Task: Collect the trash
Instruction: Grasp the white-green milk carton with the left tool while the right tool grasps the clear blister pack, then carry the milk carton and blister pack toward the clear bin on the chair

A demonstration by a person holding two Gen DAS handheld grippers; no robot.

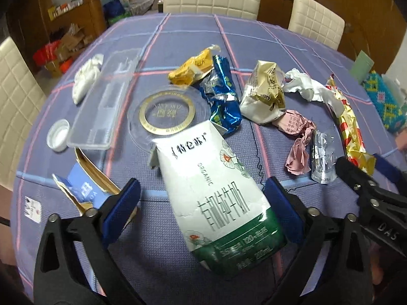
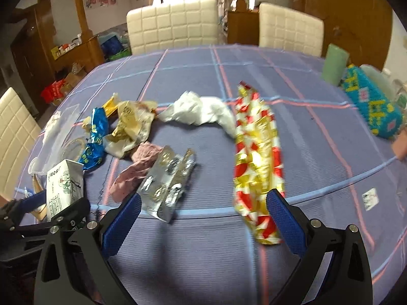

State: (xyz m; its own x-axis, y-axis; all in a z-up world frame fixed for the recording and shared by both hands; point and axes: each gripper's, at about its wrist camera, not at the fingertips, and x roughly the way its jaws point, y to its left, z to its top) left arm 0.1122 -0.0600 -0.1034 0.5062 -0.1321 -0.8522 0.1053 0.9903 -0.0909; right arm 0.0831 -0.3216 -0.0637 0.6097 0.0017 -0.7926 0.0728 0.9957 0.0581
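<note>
On the purple plaid tablecloth (image 1: 178, 33), going from the left of the left wrist view, a white plastic bottle cap (image 1: 58, 135) is lying beside a long clear plastic tray (image 1: 105, 103) whose long axis is running from lower left to upper right, with a white crumpled bag (image 1: 85, 77) just beyond it. At lower left a torn blue and gold cardboard box (image 1: 84, 183) is lying next to the left finger of the left gripper (image 1: 202, 202), whose jaws are standing wide apart on either side of a flattened white and green milk carton (image 1: 216, 193). The carton's long axis is running from the upper middle toward the lower right of the frame, its green base nearest the camera, and it is reading "ORGANIC" and "200mL" among Chinese characters. Its far end is overlapping a clear round lid with a gold ring (image 1: 165, 113). Further right are lying a yellow wrapper (image 1: 192, 68), a shiny blue foil wrapper (image 1: 223, 99), a gold and white bag (image 1: 264, 96), a crumpled pink paper (image 1: 299, 142) and a silver blister pack (image 1: 321, 156). In the right wrist view, the right gripper (image 2: 203, 218) is also standing with jaws apart, the blister pack (image 2: 168, 185) sitting by its left finger and a long red and gold foil wrapper (image 2: 257, 162) by its right, its long axis running near-vertically in the frame. A white crumpled tissue (image 2: 201, 113) is touching that wrapper's upper part.
</note>
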